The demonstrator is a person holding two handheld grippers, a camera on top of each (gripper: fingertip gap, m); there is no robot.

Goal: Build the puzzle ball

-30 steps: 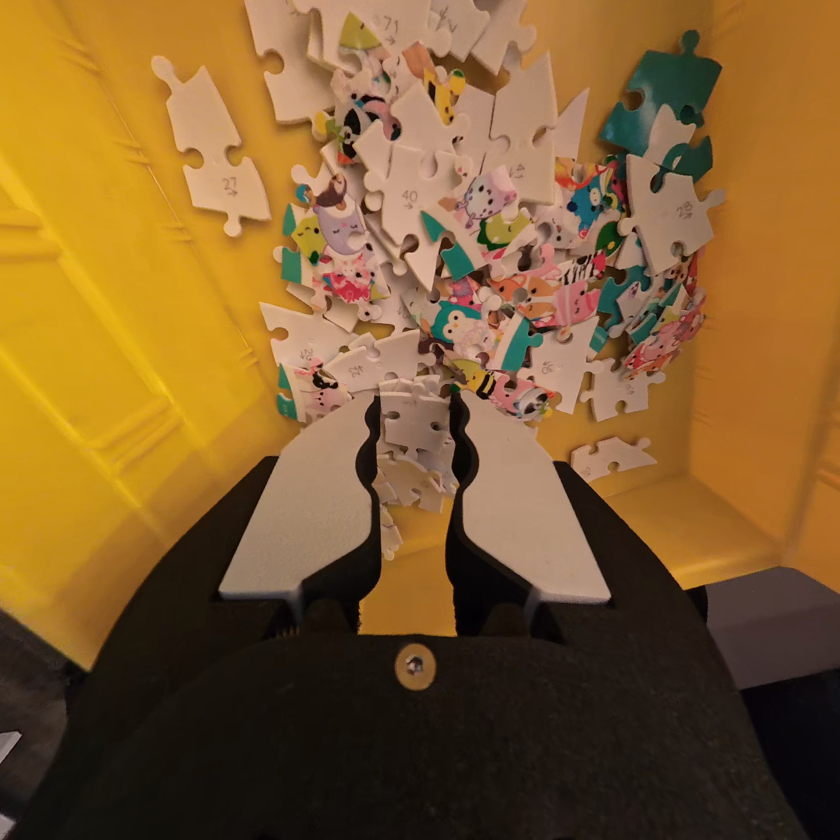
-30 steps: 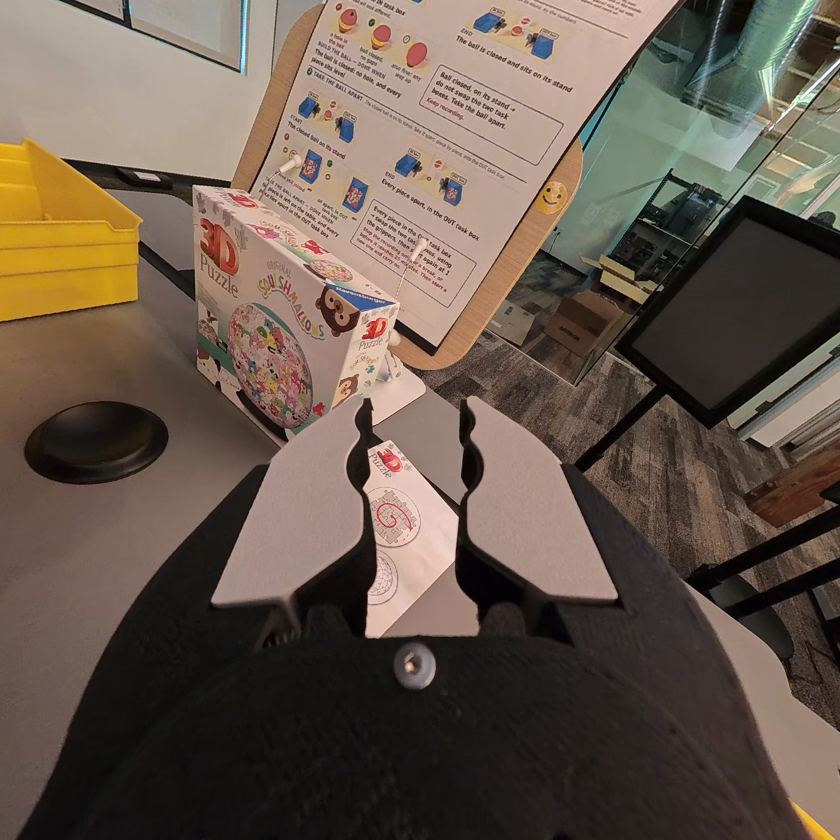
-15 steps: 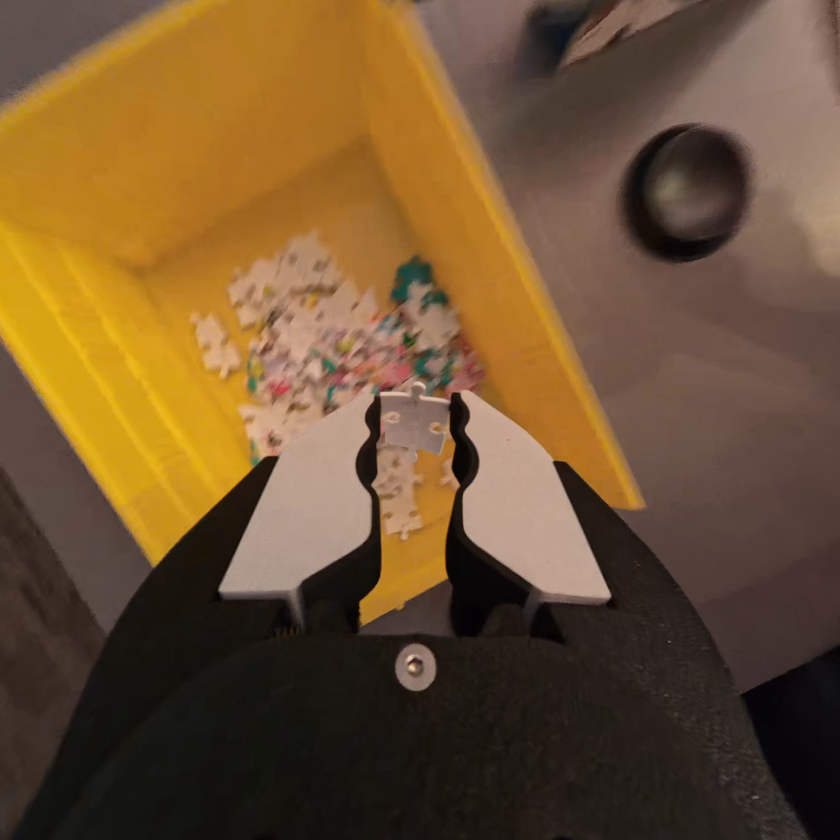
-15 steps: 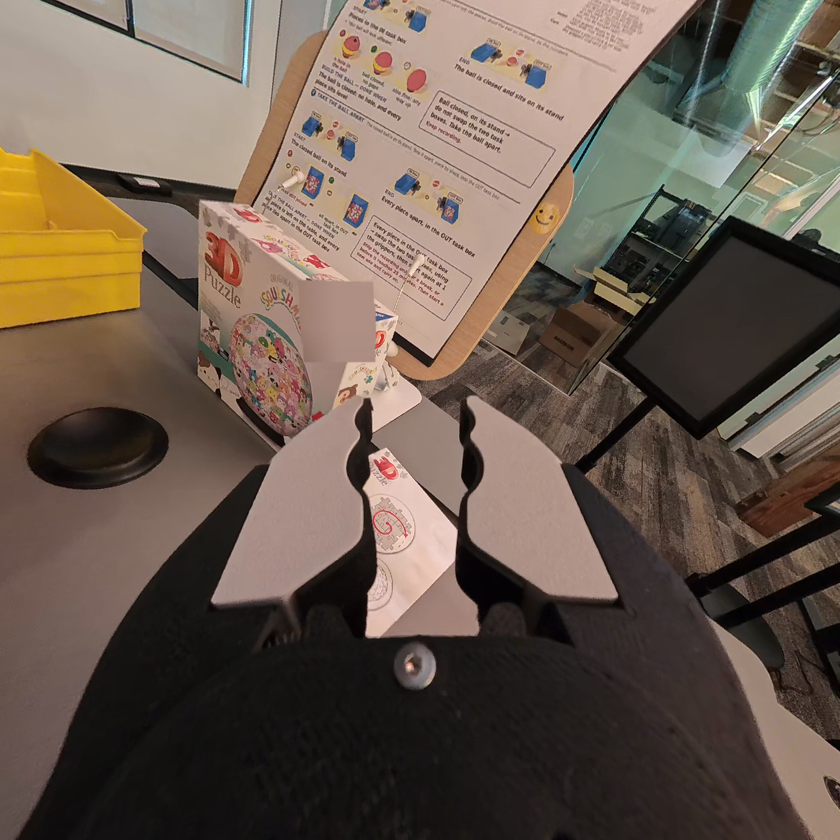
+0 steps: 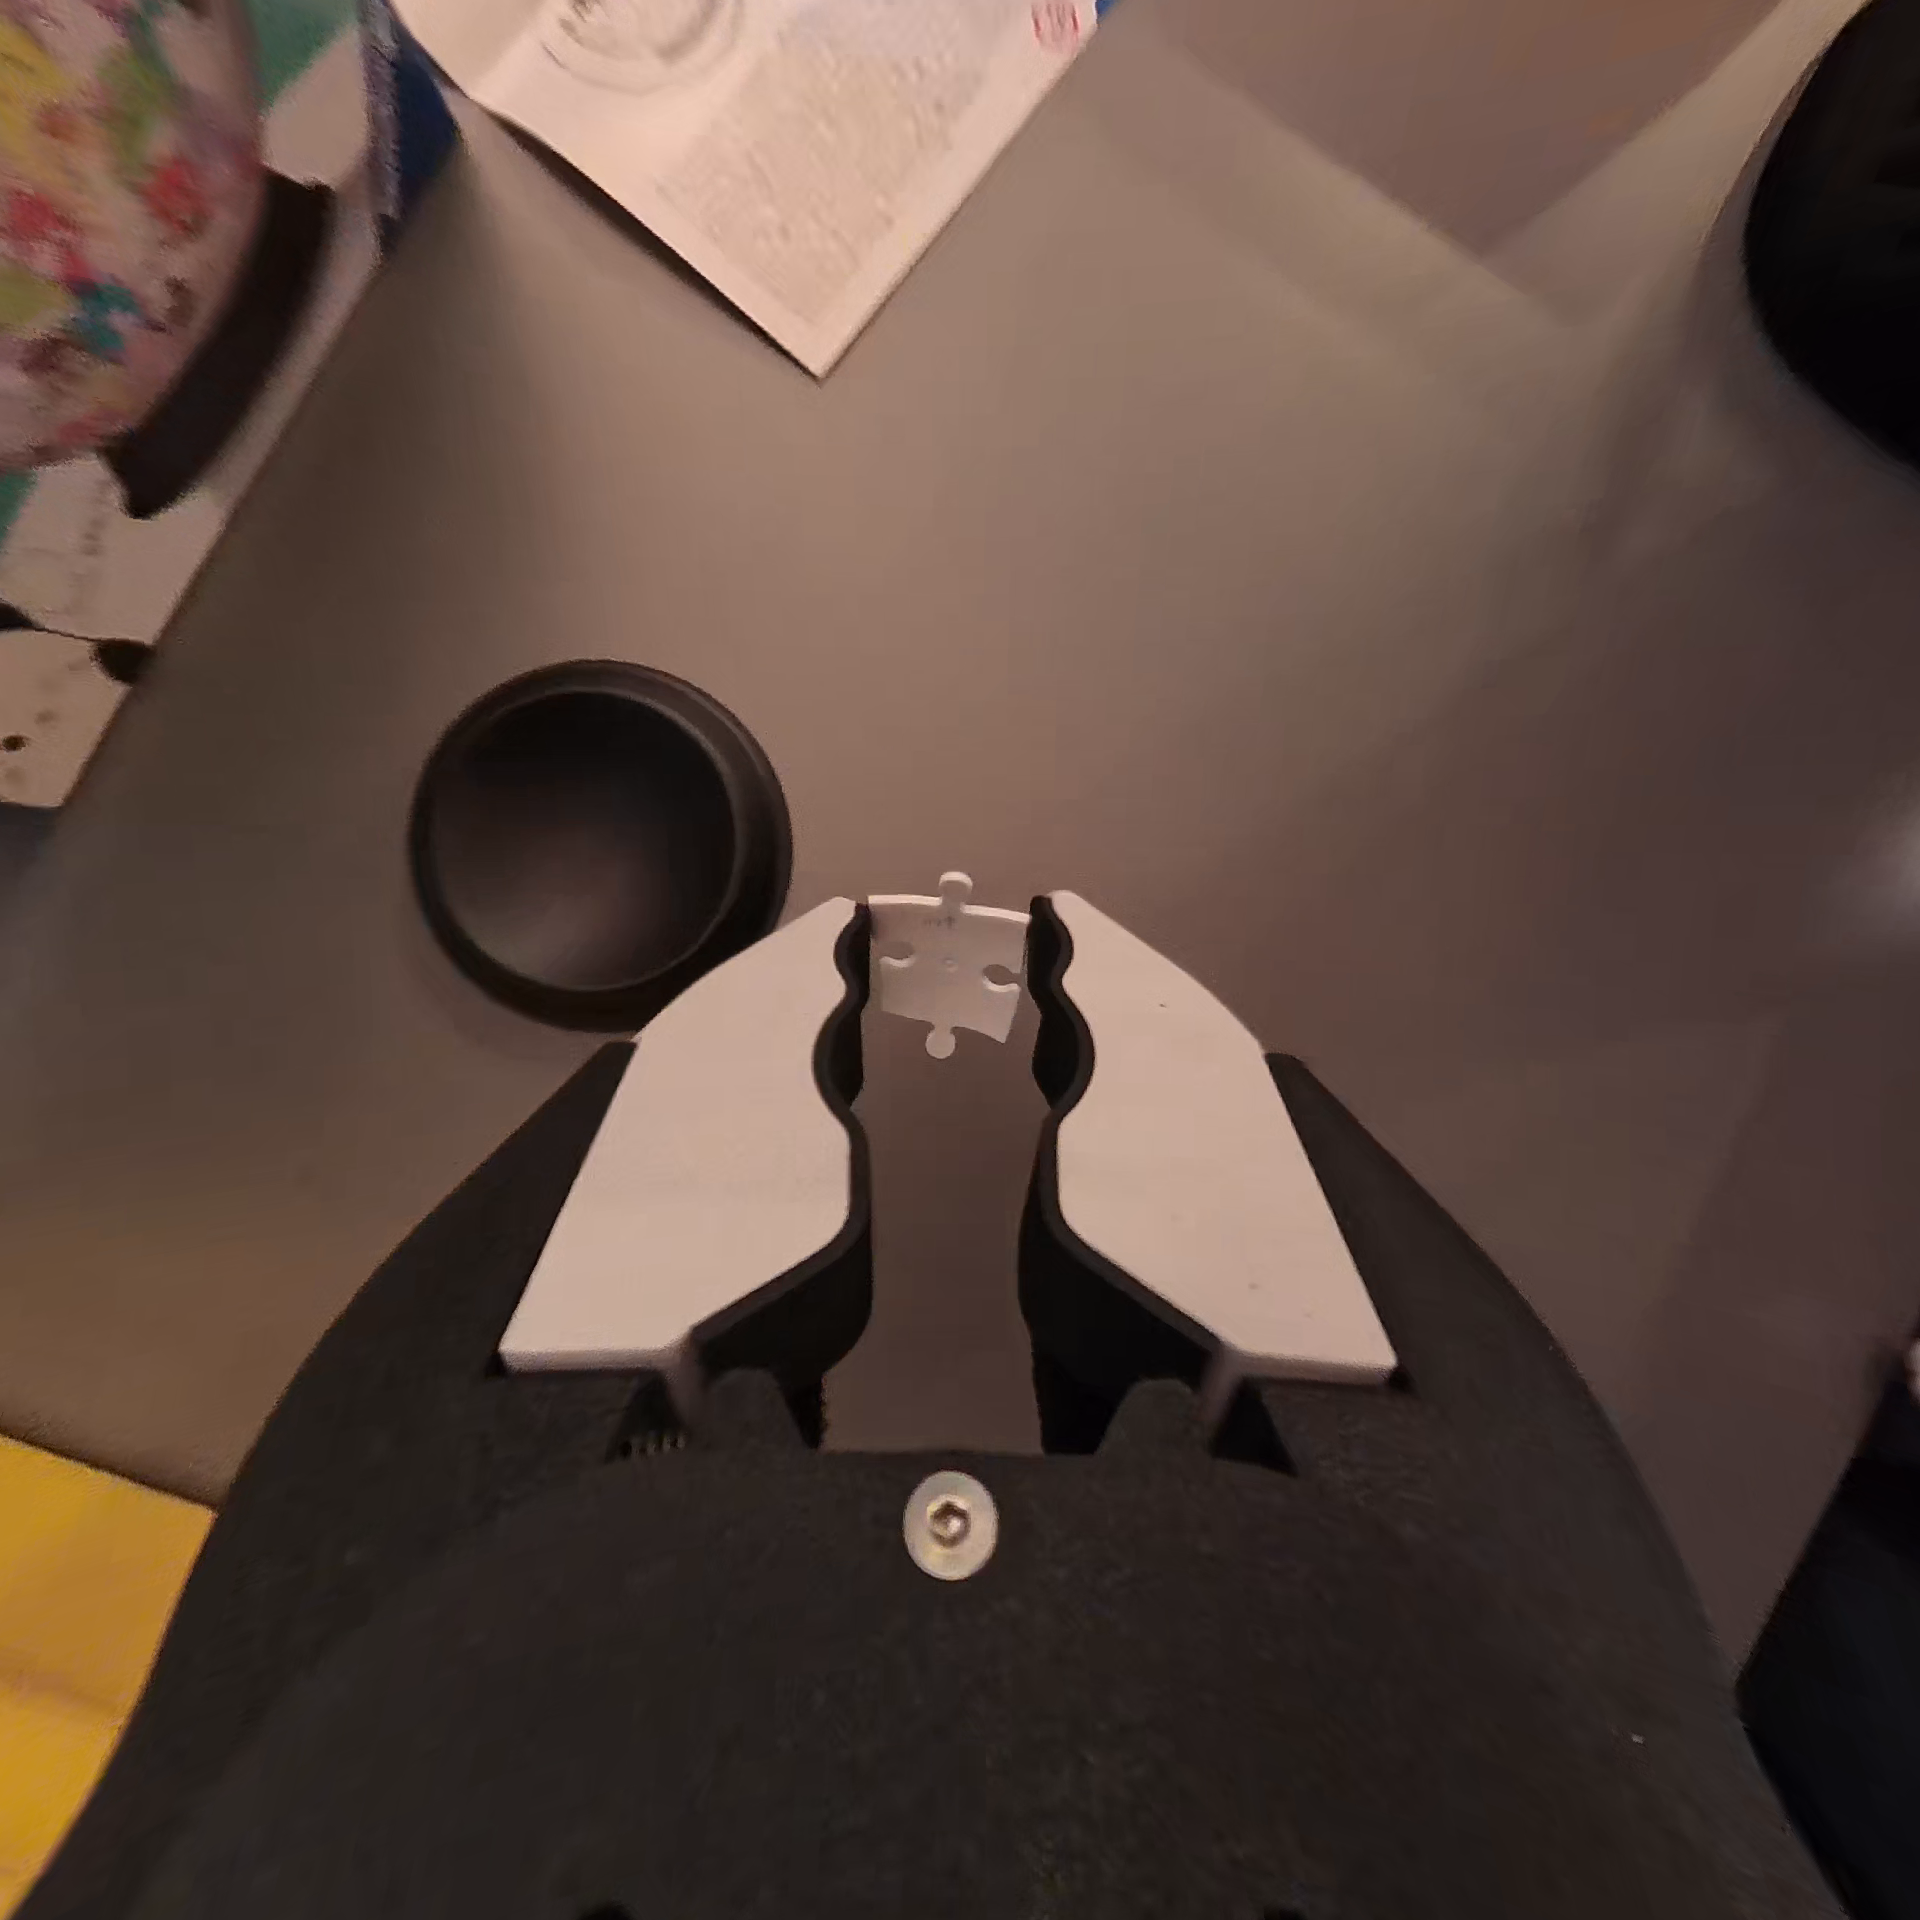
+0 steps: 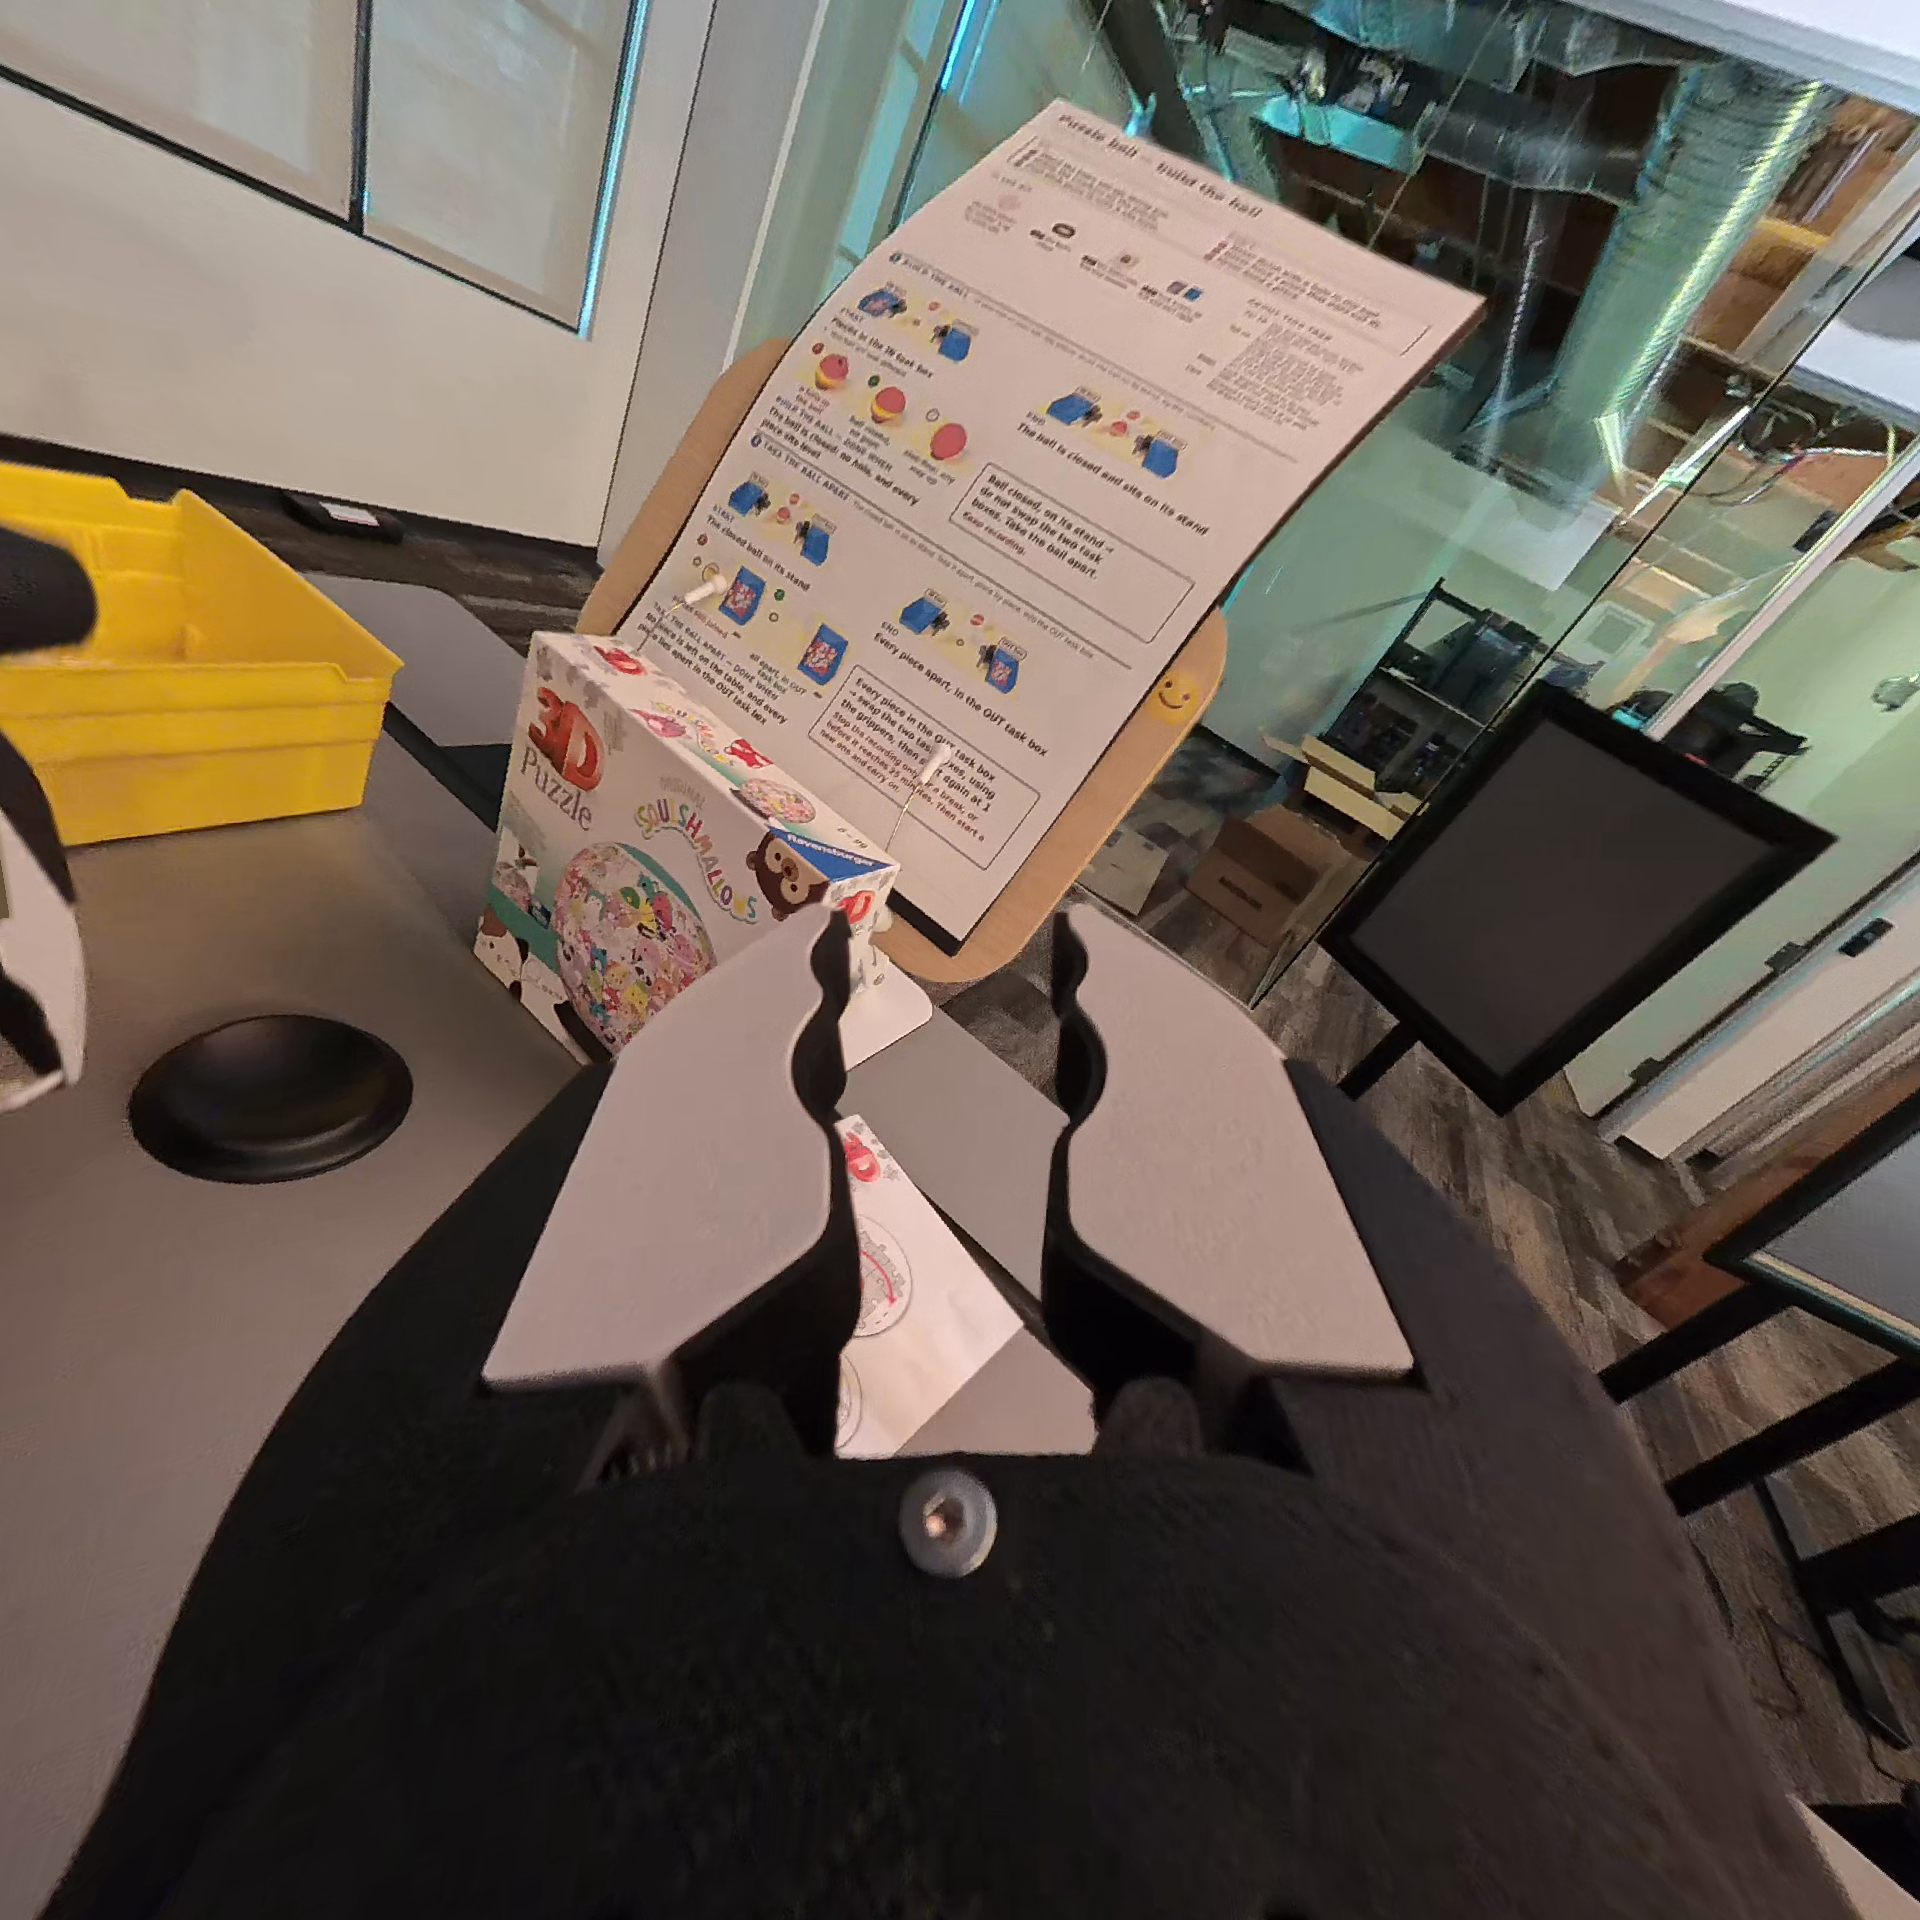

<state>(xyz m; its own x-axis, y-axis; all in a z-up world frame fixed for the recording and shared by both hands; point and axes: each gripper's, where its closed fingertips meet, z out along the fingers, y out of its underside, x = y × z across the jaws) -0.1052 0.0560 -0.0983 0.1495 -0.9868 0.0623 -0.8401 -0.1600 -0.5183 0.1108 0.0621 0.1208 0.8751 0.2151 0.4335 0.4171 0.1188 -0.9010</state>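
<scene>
Left wrist view: the left gripper (image 5: 948, 914) pinches a white puzzle piece (image 5: 948, 975) at its tips, blank side up, while the black stand ring (image 5: 600, 844) lies ahead-left. Right wrist view: the right gripper (image 6: 940, 940) gapes empty; the ring (image 6: 272, 1096) sits far left.

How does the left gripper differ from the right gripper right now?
The left gripper is shut on a white puzzle piece, pinched by its edges at the tips; the right gripper is open and holds nothing. The left gripper points down at the grey table near a black ring; the right gripper looks out across the table toward the puzzle box. Both have the same grey, wavy-edged jaws.
</scene>
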